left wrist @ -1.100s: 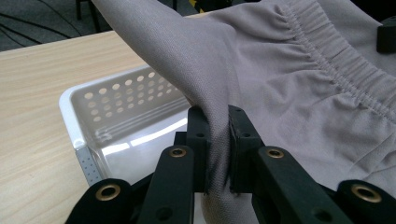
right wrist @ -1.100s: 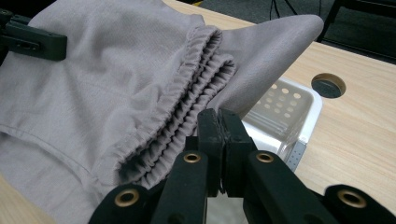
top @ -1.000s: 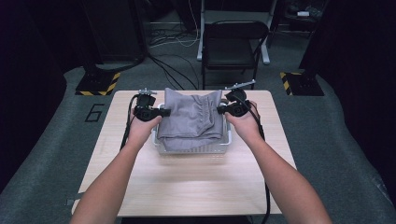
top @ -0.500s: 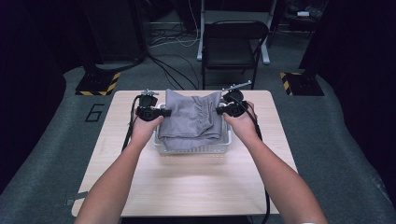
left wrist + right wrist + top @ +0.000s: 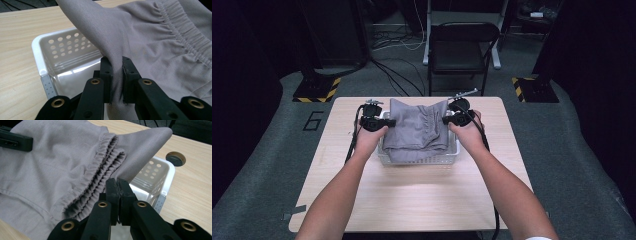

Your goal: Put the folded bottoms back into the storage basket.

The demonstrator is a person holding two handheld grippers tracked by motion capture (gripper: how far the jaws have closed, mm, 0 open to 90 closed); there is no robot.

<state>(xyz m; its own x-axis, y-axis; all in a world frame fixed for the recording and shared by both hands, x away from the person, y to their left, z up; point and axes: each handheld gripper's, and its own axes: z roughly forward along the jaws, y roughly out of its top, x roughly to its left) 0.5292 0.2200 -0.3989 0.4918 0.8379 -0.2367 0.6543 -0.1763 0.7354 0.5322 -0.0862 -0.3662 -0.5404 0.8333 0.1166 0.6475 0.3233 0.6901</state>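
The left gripper (image 5: 116, 75) and right gripper (image 5: 119, 195) were each clamped on a side edge of the grey garment (image 5: 417, 130), stretched crosswise between them, directly above the white basket (image 5: 422, 159). Beyond lay the wooden table (image 5: 412, 200), then a black chair (image 5: 462, 47).

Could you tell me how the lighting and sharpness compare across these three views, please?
High view: the table is lit and its surroundings fall into near black; the picture is slightly soft. Left gripper view: glare on the white basket floor; the grey garment is crisp. Right gripper view: even light, with the nearest jaws slightly soft.
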